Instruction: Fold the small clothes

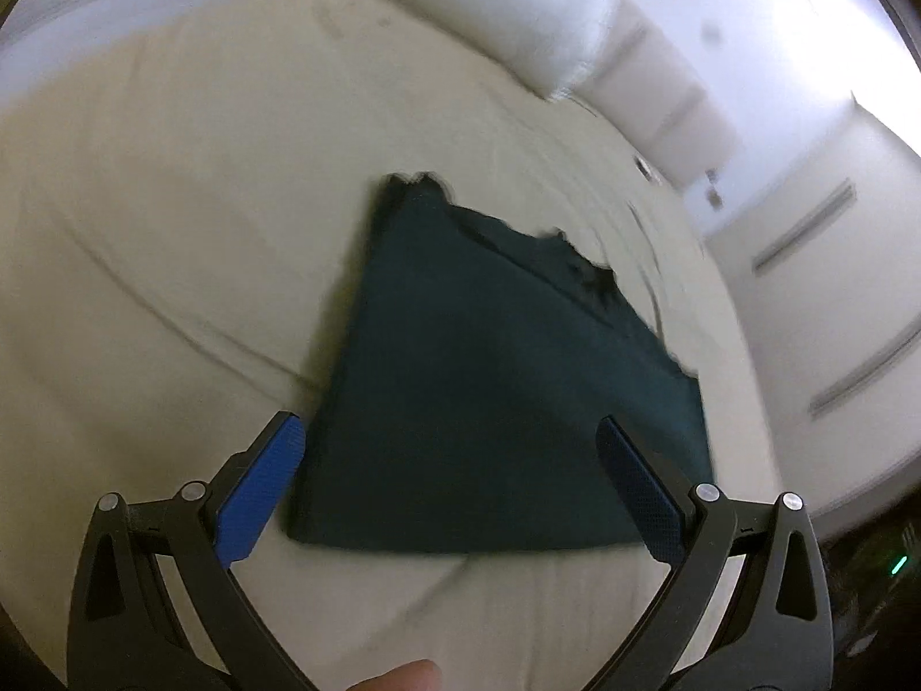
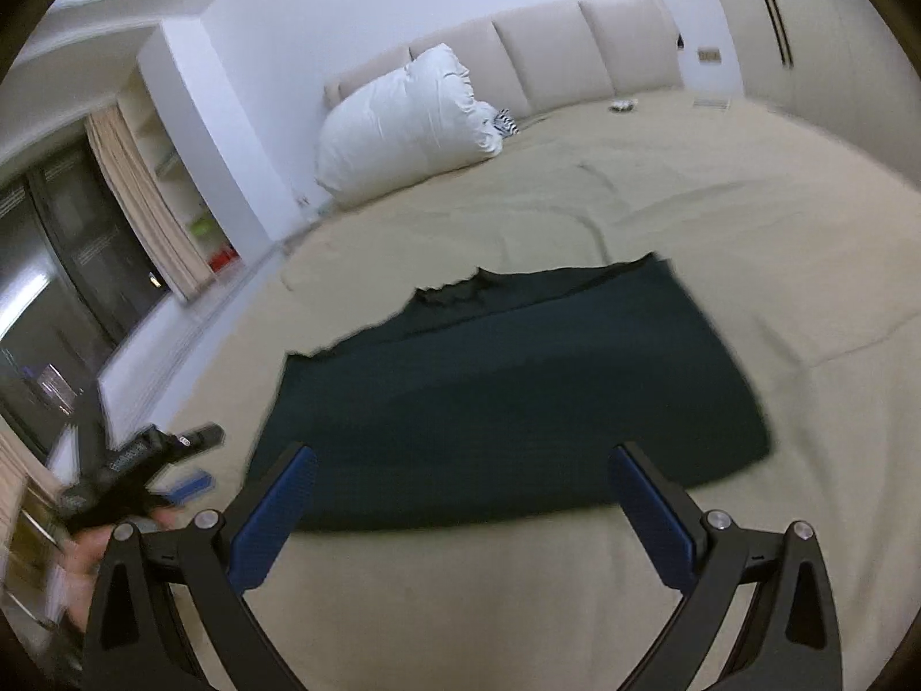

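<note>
A dark green garment (image 1: 489, 380) lies folded flat on the beige bed sheet (image 1: 172, 230), its ragged edge pointing away. My left gripper (image 1: 449, 432) is open and empty, hovering over the garment's near edge with blue pads (image 1: 259, 489) spread wide. In the right wrist view the same garment (image 2: 518, 391) lies ahead. My right gripper (image 2: 460, 460) is open and empty above the garment's near edge. The left gripper (image 2: 132, 472) shows blurred at the lower left of that view.
A white pillow (image 2: 403, 126) leans on the padded headboard (image 2: 547, 52) at the far end of the bed. A small object (image 2: 624, 105) lies near the headboard. The bed's left edge meets a wall and dark window (image 2: 69, 265).
</note>
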Motion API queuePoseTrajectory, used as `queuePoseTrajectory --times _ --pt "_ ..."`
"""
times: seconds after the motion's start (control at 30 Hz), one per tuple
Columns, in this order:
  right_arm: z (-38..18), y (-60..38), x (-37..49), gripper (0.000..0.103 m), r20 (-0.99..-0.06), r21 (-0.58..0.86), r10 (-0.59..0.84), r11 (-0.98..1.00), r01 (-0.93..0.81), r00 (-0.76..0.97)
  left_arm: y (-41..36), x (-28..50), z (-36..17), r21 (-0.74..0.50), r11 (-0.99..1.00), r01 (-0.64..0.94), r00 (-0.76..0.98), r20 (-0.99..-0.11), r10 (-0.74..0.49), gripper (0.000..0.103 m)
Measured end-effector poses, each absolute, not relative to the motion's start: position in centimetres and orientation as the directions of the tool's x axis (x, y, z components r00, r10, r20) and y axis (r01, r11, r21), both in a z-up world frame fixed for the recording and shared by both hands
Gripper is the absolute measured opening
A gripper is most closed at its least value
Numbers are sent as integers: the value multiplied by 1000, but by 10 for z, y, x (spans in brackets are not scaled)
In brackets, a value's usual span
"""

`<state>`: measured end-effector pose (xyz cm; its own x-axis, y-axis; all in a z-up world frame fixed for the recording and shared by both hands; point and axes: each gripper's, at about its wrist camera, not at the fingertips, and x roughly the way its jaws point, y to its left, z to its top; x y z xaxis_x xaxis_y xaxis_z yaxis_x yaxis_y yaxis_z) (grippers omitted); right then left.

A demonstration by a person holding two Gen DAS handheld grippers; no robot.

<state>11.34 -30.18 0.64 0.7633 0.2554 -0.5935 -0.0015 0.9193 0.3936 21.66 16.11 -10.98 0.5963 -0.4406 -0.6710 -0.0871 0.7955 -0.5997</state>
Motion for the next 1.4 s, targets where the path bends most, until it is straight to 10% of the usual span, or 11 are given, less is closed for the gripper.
queuePoseTrajectory --times 0.33,0.4,0.47,0.57,1.13,1.4 --pt "-31 -290 189 98 -558 545 443 833 -93 701 177 242 -165 -741 648 -176 550 -619 -560 100" --pt "-35 -291 198 97 -557 558 445 826 -80 701 178 251 -165 -763 618 -189 545 -605 -581 79" --pt "-37 -294 204 97 -558 564 444 823 -72 701 167 254 -168 -758 621 -199 518 -619 -590 31" --pt "-40 -300 211 97 -563 560 441 825 -69 699 164 258 -172 -749 625 -222 493 -639 -590 15" --pt "-69 -401 258 98 -522 719 550 695 -11 652 -26 300 -44 -564 798 213 515 -629 -582 9" --pt "-103 -456 281 99 -401 879 668 474 56 627 -164 311 -96 -581 710 397 311 -643 -700 11"
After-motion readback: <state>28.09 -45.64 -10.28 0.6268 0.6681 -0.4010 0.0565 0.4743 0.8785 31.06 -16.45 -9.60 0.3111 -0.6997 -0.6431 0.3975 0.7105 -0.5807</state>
